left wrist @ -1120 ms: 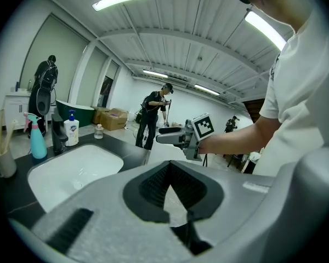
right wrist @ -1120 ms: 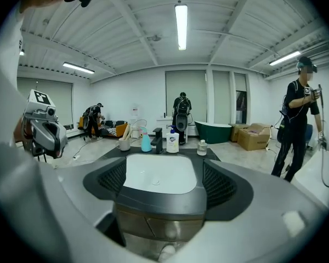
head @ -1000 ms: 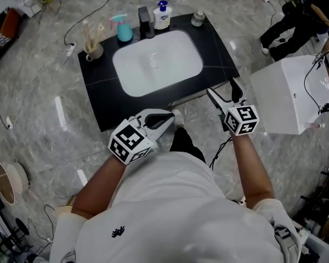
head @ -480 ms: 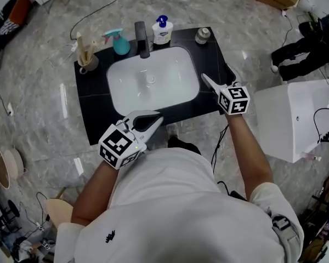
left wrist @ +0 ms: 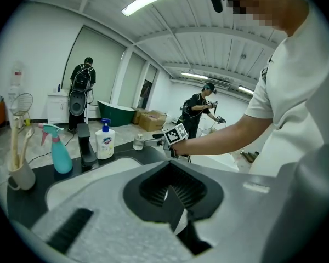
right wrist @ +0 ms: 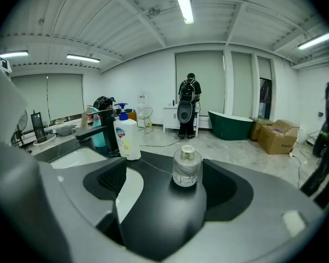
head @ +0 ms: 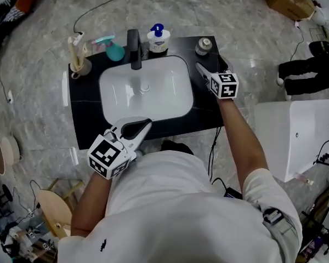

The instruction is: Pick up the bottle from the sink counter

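Head view with both gripper views: approach to the bottle (head: 204, 46). The bottle, a small clear one with a metal cap, stands upright on the far right corner of the black counter (head: 82, 108), to the right of the soap pump (head: 158, 39) and the tap (head: 134, 48).

Change over the last second: the right tongs (head: 209, 69) have travelled from beyond the counter's front edge to a position over its right side, beside the basin (head: 120, 103), with the tips pointing at the bottle. The right gripper view shows their jaws apart and nothing held. The bottle stands ahead on the line between them, near but not yet within reach of the pads.

The left tongs (head: 145, 125) have stayed low by the counter's front edge, well apart from the bottle. Their own view shows the jaws together and empty.

Interpretation: the task is in its reach phase, and the right tongs are the working pair. No contact has been made, and the bottle remains on the counter. The next move probably calls for a short advance, so that the jaws straddle the body before they close.
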